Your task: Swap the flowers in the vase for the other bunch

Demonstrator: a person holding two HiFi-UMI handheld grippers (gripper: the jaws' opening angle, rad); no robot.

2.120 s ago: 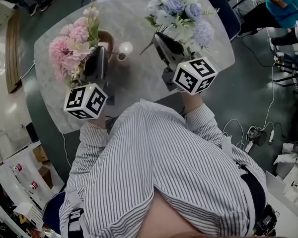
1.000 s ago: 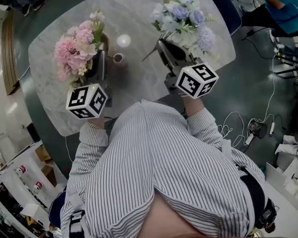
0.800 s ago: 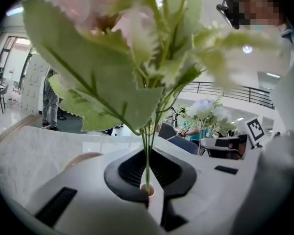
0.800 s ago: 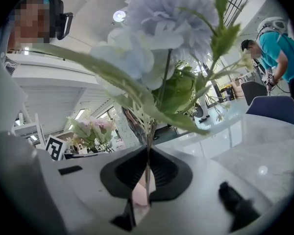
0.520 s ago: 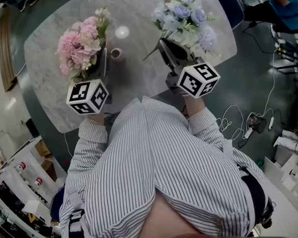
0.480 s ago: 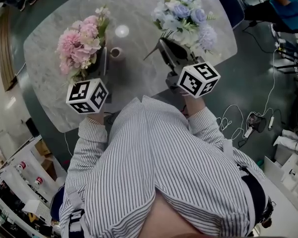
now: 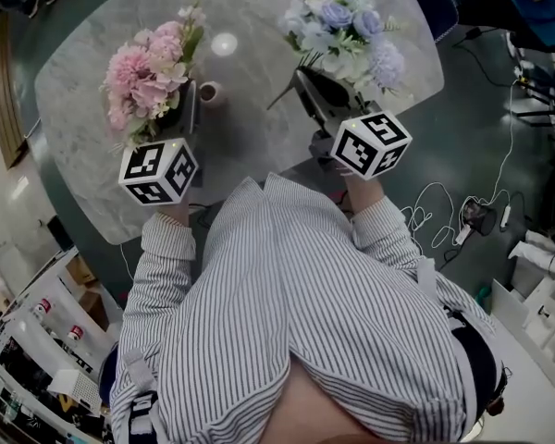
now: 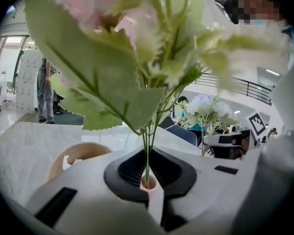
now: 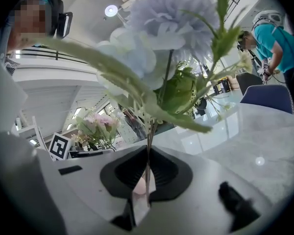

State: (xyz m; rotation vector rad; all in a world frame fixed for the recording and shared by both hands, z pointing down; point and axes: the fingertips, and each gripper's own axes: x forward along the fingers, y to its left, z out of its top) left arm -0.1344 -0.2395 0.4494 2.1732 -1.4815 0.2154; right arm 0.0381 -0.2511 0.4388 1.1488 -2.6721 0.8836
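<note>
left gripper (image 8: 148, 182): jaws pressed onto the thin green stems of the pink bunch (image 7: 148, 67), blooms upright above it | right gripper (image 9: 145, 182): jaws pinching the stems of the blue bunch (image 7: 347, 30) | both bunches held over the marble table (image 7: 259, 146), well apart | small tan vessel (image 7: 208, 92), probably the vase, stands on the table just beside the pink bunch

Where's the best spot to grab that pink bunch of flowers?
By the thin bare stems under the leaves, coming from the side so the jaws close across them, as the left hand-held gripper does. The pink bunch is wide and soft on top.
</note>
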